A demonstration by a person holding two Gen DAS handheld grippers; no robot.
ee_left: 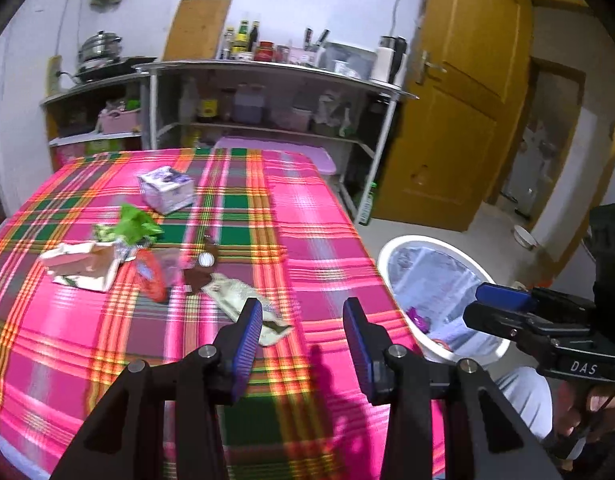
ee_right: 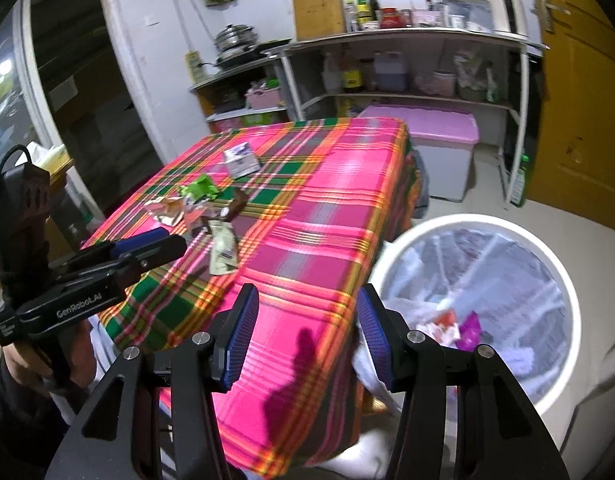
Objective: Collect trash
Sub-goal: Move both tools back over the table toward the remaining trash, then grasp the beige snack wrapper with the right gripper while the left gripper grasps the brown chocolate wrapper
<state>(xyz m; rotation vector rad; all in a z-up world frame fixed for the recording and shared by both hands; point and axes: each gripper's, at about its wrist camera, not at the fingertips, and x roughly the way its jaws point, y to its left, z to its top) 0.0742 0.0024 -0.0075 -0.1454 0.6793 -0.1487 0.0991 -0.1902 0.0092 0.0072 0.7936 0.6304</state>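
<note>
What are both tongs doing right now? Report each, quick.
Left tongs: open, holding nothing, over the plaid table.
Right tongs: open, holding nothing, between table edge and trash bin.

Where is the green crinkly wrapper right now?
The green wrapper lies on the plaid tablecloth, at the left in the left wrist view, between the small white and purple box behind it and the torn paper carton in front.

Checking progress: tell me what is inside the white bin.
The white bin has a clear liner holding a purple wrapper and red-and-white scraps. Anything beneath them is hidden.
</note>
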